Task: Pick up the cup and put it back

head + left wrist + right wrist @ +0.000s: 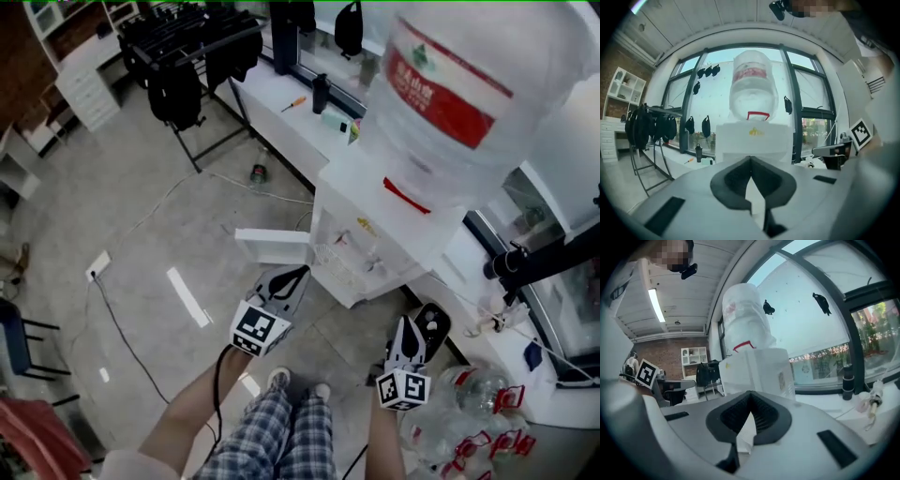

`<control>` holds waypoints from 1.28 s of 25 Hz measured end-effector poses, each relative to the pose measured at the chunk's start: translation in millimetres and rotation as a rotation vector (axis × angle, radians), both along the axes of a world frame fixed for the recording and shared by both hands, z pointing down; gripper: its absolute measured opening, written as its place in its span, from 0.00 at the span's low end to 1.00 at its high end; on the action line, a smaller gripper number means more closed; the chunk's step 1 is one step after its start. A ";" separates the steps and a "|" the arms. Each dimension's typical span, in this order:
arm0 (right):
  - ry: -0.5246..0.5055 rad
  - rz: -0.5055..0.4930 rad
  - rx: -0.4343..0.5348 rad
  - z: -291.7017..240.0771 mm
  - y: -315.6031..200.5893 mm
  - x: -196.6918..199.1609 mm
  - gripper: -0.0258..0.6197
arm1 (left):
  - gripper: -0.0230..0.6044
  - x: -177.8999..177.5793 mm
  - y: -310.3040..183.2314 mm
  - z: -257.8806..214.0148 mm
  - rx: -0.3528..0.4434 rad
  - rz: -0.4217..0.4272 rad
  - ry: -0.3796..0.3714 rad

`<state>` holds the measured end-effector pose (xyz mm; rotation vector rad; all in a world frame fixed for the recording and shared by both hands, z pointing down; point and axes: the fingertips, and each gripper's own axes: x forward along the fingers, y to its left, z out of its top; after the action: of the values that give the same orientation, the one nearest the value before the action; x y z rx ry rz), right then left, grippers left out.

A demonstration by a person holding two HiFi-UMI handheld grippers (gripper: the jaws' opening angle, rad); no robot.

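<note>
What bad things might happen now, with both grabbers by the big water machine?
1. The left gripper and right gripper both have their jaws together. Pushed at the water dispenser like that, they would likely bump things rather than grab them.
2. A black cable and loose plastic bottles lie on the floor either side of the person's shoes. A sideways step might mean a trip or slip.

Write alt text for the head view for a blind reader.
Seen from above, a person holds a left hand-held gripper and a right hand-held gripper in front of a white water dispenser topped by a large red-labelled bottle. Their plaid trousers and the grey floor show below.
</note>
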<state>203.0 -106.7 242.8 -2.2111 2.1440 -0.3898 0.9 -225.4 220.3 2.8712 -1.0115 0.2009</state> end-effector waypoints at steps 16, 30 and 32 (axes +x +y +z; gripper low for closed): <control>0.072 0.019 0.163 -266.6 30.4 31.3 0.07 | 0.08 -17.2 14.3 -260.3 0.121 -0.080 0.092; 0.120 0.068 0.253 -333.3 60.1 64.6 0.07 | 0.08 -8.5 39.8 -316.5 0.197 -0.058 0.061; 0.129 0.074 0.257 -333.4 63.9 68.7 0.07 | 0.08 -7.1 42.5 -315.7 0.183 -0.057 0.086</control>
<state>271.7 -42.7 -90.6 -2.2129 2.0278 0.0326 -6.3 -182.9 -95.4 2.9767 -1.1495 -0.0200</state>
